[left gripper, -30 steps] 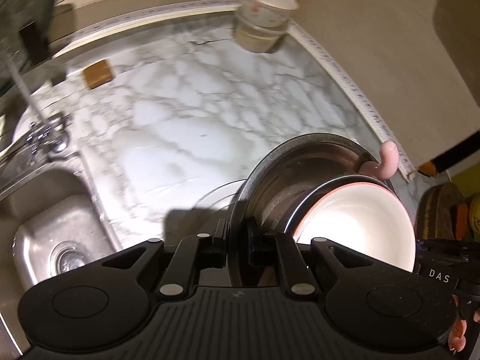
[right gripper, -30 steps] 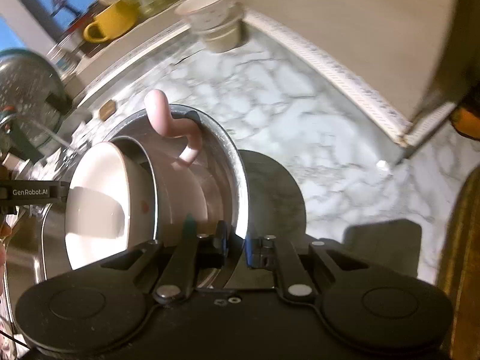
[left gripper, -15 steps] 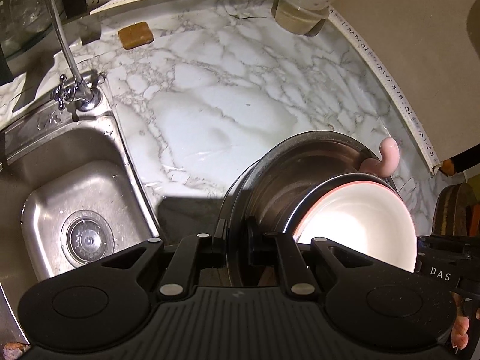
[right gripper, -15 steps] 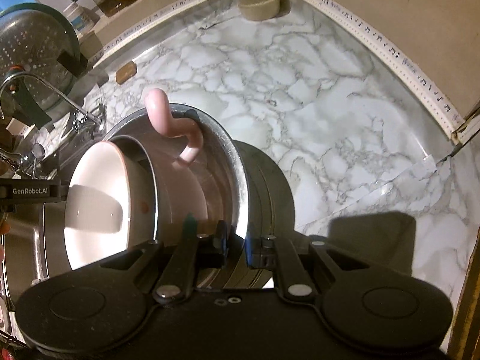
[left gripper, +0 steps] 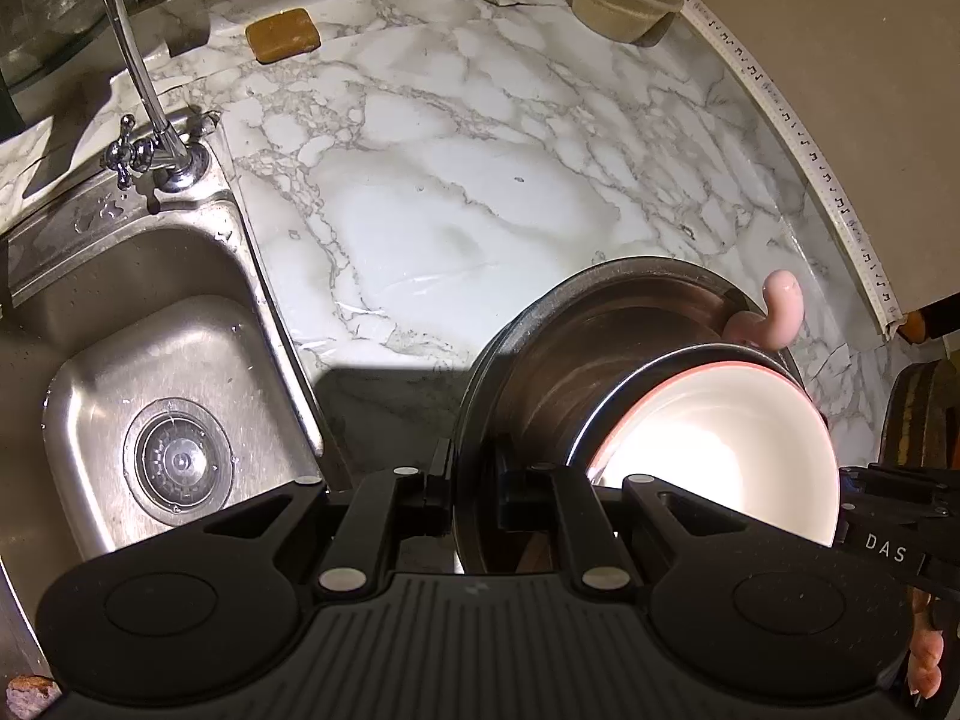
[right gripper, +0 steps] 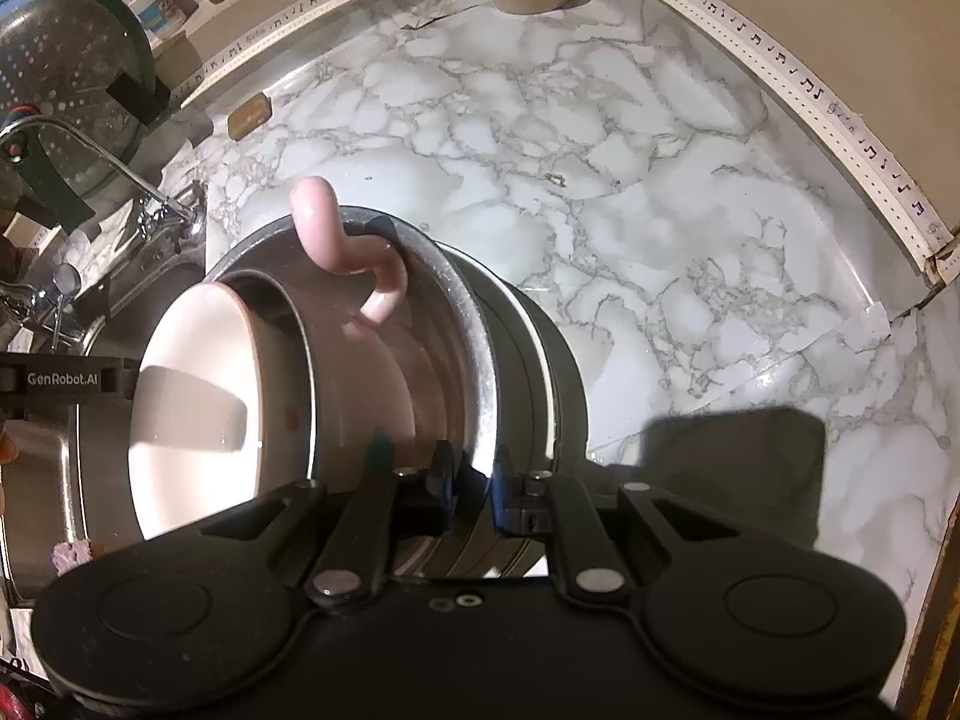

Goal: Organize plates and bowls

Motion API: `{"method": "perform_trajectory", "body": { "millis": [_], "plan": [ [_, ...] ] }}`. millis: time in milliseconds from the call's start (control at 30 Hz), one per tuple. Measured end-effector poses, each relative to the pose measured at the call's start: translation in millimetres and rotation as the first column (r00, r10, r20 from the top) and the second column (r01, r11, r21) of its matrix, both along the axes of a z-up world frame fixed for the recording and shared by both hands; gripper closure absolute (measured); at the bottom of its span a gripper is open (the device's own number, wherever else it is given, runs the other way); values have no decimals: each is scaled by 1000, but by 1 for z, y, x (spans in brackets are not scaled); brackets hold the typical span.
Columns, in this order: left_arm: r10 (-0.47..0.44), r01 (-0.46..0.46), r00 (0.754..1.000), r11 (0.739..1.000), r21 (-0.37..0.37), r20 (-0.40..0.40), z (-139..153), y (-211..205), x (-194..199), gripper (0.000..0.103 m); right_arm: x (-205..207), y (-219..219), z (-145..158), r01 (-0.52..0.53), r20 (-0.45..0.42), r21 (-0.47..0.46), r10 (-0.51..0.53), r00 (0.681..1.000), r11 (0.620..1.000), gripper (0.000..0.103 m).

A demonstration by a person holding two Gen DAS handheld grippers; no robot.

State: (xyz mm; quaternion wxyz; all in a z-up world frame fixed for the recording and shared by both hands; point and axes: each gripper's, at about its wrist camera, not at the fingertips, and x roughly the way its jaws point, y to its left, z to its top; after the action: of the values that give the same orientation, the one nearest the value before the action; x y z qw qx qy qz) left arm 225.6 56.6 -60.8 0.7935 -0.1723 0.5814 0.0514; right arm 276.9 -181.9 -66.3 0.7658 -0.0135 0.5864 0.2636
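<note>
left wrist: both fingers clamp the steel bowl (left gripper: 606, 360) rim.

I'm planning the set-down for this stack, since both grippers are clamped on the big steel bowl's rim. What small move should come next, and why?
Probably lower the steel bowl straight onto the bare marble counter in front of it. The left gripper and right gripper pinch opposite sides of its rim, and it carries a white bowl and a pink-handled cup, so keep it level.

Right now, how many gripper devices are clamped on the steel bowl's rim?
2: the left gripper on the steel bowl rim's sink side, the right gripper on the opposite side.
</note>
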Motion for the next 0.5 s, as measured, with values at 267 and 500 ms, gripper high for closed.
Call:
{"method": "perform_trajectory", "body": {
  "millis": [267,500],
  "plan": [
    [-6,6,1000,1000,0,-2,-2,-1,3,92,3,2,-2,-1,-6,-12,1,1000,1000,90],
    [-28,28,1000,1000,6,-4,-2,-4,9,92,7,2,-4,11,-23,-8,-11,1000,1000,89]
  ]
}}
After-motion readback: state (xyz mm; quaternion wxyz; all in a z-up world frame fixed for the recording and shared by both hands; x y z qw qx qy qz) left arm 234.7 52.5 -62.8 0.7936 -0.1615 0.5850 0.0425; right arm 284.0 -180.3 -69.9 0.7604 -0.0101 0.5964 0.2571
